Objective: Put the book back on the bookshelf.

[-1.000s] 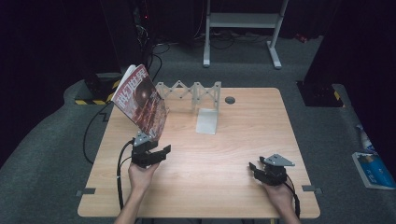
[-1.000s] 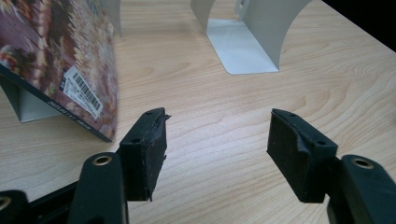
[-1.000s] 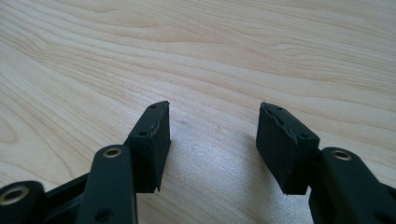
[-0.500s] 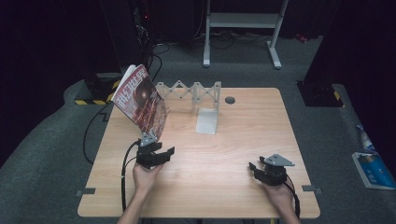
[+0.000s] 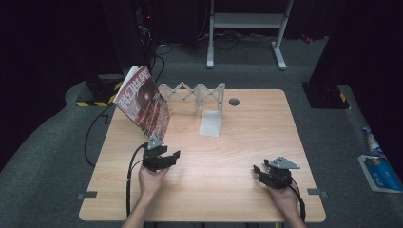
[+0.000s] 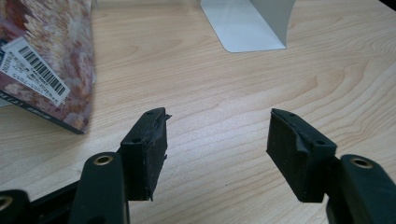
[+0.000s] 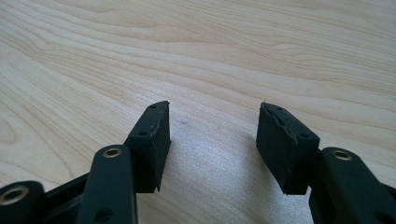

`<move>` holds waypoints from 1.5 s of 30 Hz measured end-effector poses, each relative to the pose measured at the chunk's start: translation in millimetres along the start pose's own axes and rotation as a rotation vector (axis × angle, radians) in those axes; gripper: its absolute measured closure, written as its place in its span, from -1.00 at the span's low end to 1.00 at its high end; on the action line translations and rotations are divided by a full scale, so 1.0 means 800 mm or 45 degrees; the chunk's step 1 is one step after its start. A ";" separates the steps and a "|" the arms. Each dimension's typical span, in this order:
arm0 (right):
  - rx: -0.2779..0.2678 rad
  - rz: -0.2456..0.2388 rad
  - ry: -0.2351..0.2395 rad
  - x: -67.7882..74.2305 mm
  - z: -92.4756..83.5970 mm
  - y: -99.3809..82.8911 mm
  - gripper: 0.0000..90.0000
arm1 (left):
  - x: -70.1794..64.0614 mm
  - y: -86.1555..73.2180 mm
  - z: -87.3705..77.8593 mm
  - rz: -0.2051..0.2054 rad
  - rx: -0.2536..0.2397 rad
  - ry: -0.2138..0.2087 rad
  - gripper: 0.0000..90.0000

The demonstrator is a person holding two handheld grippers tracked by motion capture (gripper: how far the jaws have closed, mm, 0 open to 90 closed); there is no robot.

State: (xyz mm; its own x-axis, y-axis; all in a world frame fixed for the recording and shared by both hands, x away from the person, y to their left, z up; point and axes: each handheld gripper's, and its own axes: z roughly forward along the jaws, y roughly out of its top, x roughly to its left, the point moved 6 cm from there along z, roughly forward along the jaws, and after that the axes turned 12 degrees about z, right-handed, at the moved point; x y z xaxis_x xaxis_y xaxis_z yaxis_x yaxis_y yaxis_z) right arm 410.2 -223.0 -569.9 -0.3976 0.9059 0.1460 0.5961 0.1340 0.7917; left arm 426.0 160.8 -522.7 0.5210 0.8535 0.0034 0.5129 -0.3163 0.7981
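While the left gripper [image 5: 164, 154] sits with its jaws wide apart and nothing between them, the glossy red-and-brown magazine [image 5: 144, 102] leans tilted just beyond it, its lower corner on the light wooden table [image 5: 247, 190]. Judged from these positions, the step in hand is a grasp of the magazine's lower edge. In the left gripper view the barcoded cover [image 6: 46, 60] lies left of the jaw line, not between the pads, so a good approach would swing the gripper toward that edge, straddle the spine-side corner, and close only once both pads flank the paper. A thin, bendable cover may buckle or slide if pinched near a loose corner.

The right gripper [image 5: 266, 175], well to the right of the magazine, rests low over bare table with its jaws likewise apart and empty.

Right of the magazine stands a white metal bookend [image 5: 212, 122]; behind both stretches a grey zigzag folding rack [image 5: 195, 91], which may obstruct a rearward lift. A small dark round grommet [image 5: 234, 101] lies farther right.
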 end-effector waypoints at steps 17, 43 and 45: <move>0.000 0.000 0.000 0.000 0.000 0.000 -0.01 | -0.011 -0.008 0.025 0.057 0.063 0.019 -0.15; 0.000 0.001 0.000 0.000 0.000 0.000 -0.01 | -0.025 -0.021 0.055 0.133 0.137 0.053 -0.15; 0.000 0.001 0.000 0.000 0.000 0.000 -0.01 | -0.027 -0.023 0.056 0.157 0.120 0.079 -0.16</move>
State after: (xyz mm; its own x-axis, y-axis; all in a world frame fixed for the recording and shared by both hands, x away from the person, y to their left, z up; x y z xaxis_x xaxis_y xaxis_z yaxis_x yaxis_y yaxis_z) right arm 410.0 -222.9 -569.9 -0.3973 0.9059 0.1463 0.5963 0.1337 0.7915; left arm 435.8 129.6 -564.4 0.5422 0.8290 0.1374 0.5107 -0.4549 0.7295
